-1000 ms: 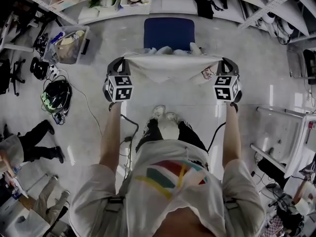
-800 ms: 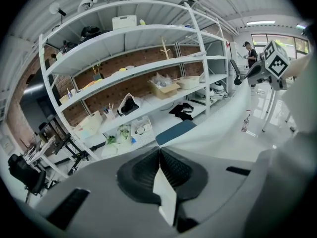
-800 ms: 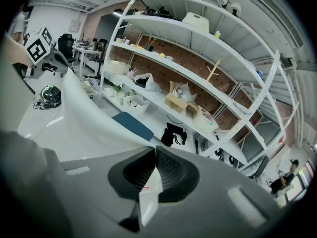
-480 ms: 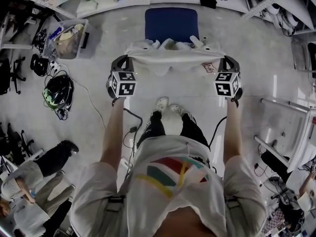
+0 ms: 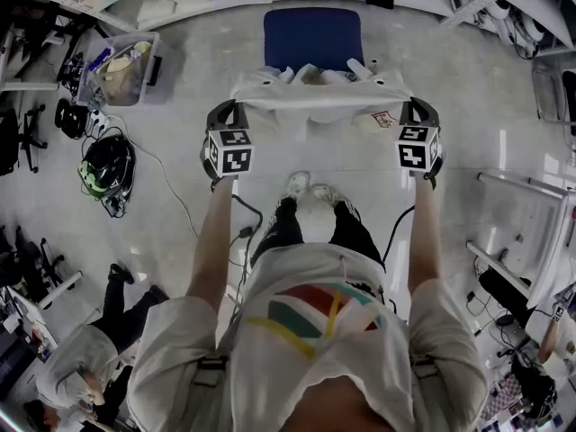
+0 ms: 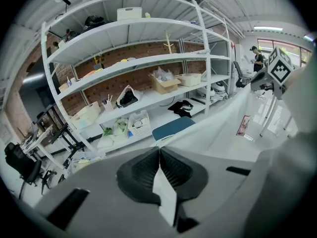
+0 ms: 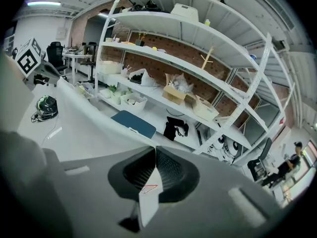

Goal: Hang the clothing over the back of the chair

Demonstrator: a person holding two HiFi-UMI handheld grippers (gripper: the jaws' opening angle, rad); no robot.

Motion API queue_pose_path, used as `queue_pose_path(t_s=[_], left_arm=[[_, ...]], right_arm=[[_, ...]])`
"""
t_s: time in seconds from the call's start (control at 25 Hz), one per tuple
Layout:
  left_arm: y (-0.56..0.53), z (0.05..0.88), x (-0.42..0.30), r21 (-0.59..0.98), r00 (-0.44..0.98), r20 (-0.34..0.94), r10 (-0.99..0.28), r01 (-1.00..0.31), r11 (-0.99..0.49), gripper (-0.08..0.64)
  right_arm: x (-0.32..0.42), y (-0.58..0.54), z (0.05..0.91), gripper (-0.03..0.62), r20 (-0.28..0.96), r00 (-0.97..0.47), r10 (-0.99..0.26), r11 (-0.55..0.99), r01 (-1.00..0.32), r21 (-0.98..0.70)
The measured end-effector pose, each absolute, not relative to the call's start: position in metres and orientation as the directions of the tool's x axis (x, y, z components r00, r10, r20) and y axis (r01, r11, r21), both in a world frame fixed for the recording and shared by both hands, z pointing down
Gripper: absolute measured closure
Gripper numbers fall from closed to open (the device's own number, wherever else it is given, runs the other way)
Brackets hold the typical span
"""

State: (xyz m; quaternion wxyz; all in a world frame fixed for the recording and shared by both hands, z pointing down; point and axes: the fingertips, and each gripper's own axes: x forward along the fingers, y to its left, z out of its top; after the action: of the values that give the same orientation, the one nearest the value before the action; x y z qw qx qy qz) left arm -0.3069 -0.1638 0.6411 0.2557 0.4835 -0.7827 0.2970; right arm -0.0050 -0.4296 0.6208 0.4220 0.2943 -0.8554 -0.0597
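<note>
A white garment (image 5: pixel 317 99) with a small red-printed tag hangs stretched flat between my two grippers, just in front of a blue chair (image 5: pixel 312 36). My left gripper (image 5: pixel 232 112) is shut on the garment's left corner and my right gripper (image 5: pixel 409 111) on its right corner. In the left gripper view the jaws (image 6: pixel 160 171) pinch a white fold, and the cloth (image 6: pixel 233 120) runs right towards the other gripper's marker cube (image 6: pixel 280 66), with the chair (image 6: pixel 173 127) beyond. In the right gripper view the jaws (image 7: pixel 153 175) pinch cloth too, and the chair (image 7: pixel 132 124) lies ahead.
A clear bin (image 5: pixel 123 72) of odds and ends and a black helmet (image 5: pixel 106 166) with cables lie on the floor at left. White shelving (image 6: pixel 148 58) stands behind the chair. A white frame (image 5: pixel 531 241) is at right. A person (image 5: pixel 81 376) crouches at lower left.
Both grippers have carried the stretched garment a little forward, closer to the blue chair. The person at lower left has shifted position.
</note>
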Motion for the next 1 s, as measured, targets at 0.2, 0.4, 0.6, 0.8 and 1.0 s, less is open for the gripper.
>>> queue_pose_path(t_s=[0.2, 0.4, 0.6, 0.8, 1.0], left_arm=[[-0.166, 0.635, -0.306, -0.194, -0.393, 0.667, -0.633, -0.912, 0.361, 0.541], [-0.165, 0.621, -0.306, -0.168, -0.399, 0.638, -0.658, -0.906, 0.387, 0.540], [-0.180, 0.573, -0.316, -0.164, -0.432, 0.542, -0.721, -0.896, 0.414, 0.536], [-0.199, 0.524, -0.323, -0.147, -0.446, 0.442, -0.778, -0.892, 0.428, 0.517], [-0.225, 0.456, -0.313, -0.185, -0.475, 0.296, -0.829, -0.880, 0.438, 0.518]], right_arm=[[-0.004, -0.429, 0.623, 0.572, 0.695, -0.485, -0.532, 0.828, -0.472, 0.304], [0.002, -0.428, 0.615, 0.522, 0.706, -0.498, -0.503, 0.827, -0.516, 0.225], [-0.002, -0.431, 0.582, 0.513, 0.634, -0.568, -0.525, 0.822, -0.532, 0.204], [-0.016, -0.452, 0.517, 0.514, 0.479, -0.635, -0.607, 0.775, -0.606, 0.178], [-0.030, -0.459, 0.429, 0.565, 0.297, -0.694, -0.656, 0.753, -0.630, 0.192]])
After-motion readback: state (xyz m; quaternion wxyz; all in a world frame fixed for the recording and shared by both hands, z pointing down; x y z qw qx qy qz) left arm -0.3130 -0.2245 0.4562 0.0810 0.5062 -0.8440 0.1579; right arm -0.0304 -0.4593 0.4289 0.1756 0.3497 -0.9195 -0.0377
